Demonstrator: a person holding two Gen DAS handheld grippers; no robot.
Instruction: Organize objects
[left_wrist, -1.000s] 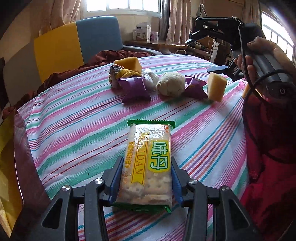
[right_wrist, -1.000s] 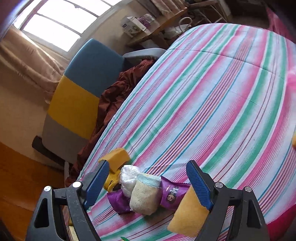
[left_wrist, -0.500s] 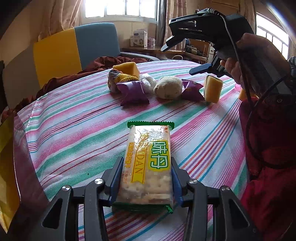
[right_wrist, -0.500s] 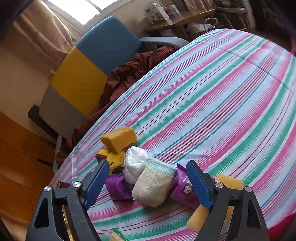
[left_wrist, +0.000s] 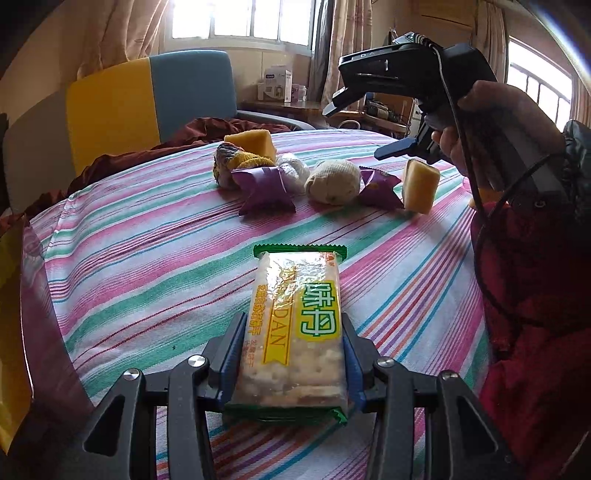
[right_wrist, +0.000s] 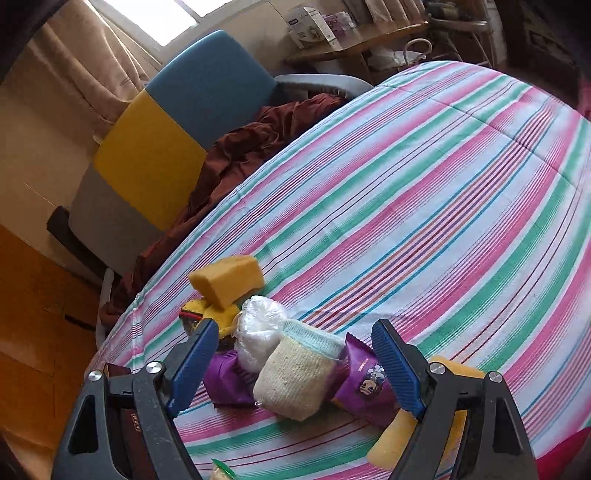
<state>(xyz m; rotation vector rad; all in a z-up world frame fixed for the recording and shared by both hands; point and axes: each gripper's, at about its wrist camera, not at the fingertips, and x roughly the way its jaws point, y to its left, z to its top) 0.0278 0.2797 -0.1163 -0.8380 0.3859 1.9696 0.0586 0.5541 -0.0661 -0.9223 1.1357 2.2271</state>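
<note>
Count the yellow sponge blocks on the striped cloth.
2: one yellow sponge block at the pile's far left end, another standing at its right end. An orange-yellow bit by the sleeve is unclear.

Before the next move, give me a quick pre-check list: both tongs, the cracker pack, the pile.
1. Left tongs clamped on the cracker pack: ok, pads press both long sides.
2. Pack intact, not crushed: ok.
3. Right tongs open and empty: ok, nothing between the pads.
4. Right tongs clear of the pile: ok, held in the air above the upright yellow sponge in the left view.
5. Pile undisturbed: ok, cream sock roll sits between two purple packets, second sponge on the far heap.
6. Which item the right tongs will take: cannot tell; they frame the sock roll.
</note>
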